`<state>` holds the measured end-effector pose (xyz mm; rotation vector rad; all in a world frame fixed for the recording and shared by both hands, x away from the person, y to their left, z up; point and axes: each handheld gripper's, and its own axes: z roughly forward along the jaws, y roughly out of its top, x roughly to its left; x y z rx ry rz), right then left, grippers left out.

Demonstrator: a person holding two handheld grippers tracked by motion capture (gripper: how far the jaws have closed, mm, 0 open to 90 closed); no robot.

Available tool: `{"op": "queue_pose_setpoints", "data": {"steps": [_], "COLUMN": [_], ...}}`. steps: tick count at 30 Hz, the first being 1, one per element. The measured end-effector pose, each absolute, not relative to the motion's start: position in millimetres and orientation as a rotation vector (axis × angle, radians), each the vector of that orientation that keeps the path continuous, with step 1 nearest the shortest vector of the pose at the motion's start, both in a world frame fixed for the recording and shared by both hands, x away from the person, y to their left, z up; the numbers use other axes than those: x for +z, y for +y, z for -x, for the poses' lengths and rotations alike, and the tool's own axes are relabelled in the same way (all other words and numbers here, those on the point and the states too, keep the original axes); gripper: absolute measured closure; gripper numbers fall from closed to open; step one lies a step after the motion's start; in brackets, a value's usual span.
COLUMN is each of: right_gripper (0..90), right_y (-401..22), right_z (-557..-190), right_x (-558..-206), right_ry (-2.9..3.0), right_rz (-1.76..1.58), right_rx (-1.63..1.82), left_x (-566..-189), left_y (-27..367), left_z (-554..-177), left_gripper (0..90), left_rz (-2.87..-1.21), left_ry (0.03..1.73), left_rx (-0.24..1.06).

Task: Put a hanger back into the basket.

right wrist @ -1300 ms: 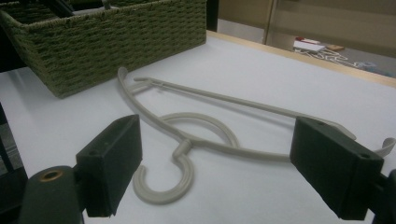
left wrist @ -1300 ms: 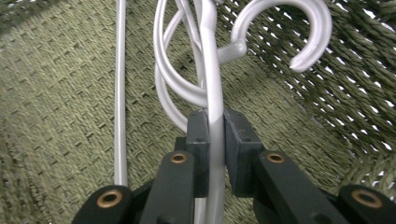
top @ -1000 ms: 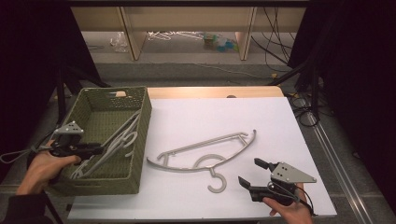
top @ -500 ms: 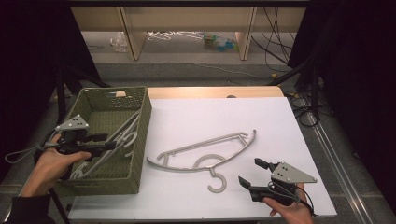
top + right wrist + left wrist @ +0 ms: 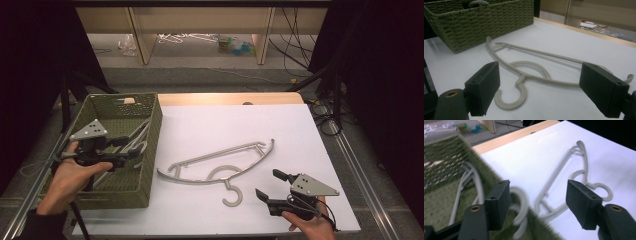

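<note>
High view: the left gripper (image 5: 131, 146), jaws spread and holding nothing, hovers at frame left over the green basket (image 5: 150, 150), likely reaching for the hangers inside. The right gripper (image 5: 269, 188), also spread, waits lower right beside the grey hanger (image 5: 220, 162) lying flat mid-table.
</note>
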<state>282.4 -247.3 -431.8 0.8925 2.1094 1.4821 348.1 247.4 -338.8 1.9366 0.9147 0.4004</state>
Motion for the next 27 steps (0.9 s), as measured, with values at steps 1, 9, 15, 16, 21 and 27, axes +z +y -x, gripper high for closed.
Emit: {"op": "queue_pose_setpoints", "data": {"steps": [1,9,15,16,21,27], "right_gripper": [17.8,17.8,17.8,17.8,17.8,17.8], "right_y": [-248,-248,-248,-248,-249,-249], "right_z": [-282,-283,-282,-282,-283,-283], "right_x": [-431,-431,-431,-431,-432,-433], "right_ry": [2.115,2.105,2.107,2.107,2.103,2.103], "right_rz": [-0.883,-0.886,-0.888,-0.888,-0.89,-0.885], "right_rx": [1.475,1.481,1.486,1.486,1.489,1.519], "left_x": [-339,-351,-358,-361,-378,-398], "left_y": [240,202,184,178,155,131], "left_z": [-347,-344,-340,-340,-335,-328], "left_gripper": [33.4,28.8,27.3,27.3,24.5,22.9], "left_rz": [-1.937,-1.865,-1.867,-1.885,-1.89,-1.897], "left_ry": [0.9,0.829,0.798,0.769,0.754,0.717], "left_rx": [0.4,0.373,0.386,0.398,0.373,0.348]}}
